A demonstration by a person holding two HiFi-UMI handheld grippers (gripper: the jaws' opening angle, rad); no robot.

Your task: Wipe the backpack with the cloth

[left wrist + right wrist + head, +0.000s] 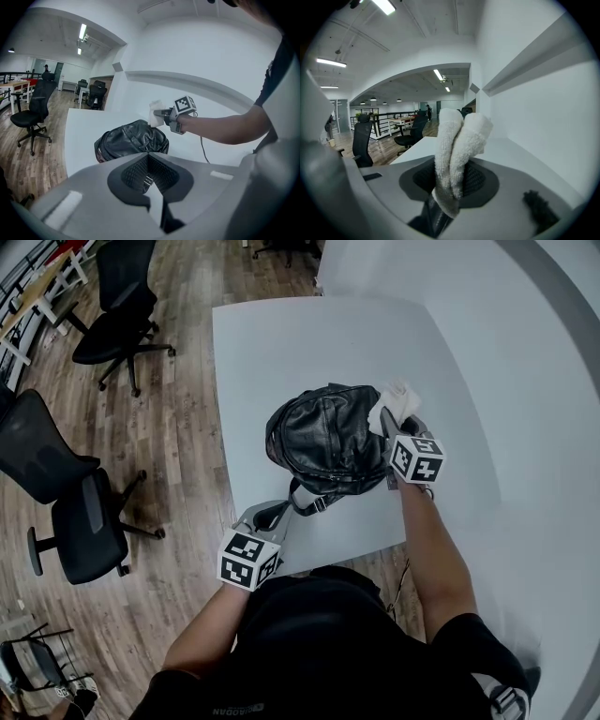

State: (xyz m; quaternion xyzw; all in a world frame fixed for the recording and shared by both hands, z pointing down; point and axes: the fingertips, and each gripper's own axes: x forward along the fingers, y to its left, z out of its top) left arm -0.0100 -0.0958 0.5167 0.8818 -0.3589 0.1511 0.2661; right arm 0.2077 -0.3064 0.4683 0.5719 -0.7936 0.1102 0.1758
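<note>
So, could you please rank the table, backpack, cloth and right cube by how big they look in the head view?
1. table
2. backpack
3. cloth and right cube: these look about alike, and the cube sits nearer the camera, so I won't rank them.

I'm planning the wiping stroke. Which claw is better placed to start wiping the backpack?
Right. The right claw grips the cloth beside the backpack. The left claw is shut on the strap and holds no cloth.
</note>
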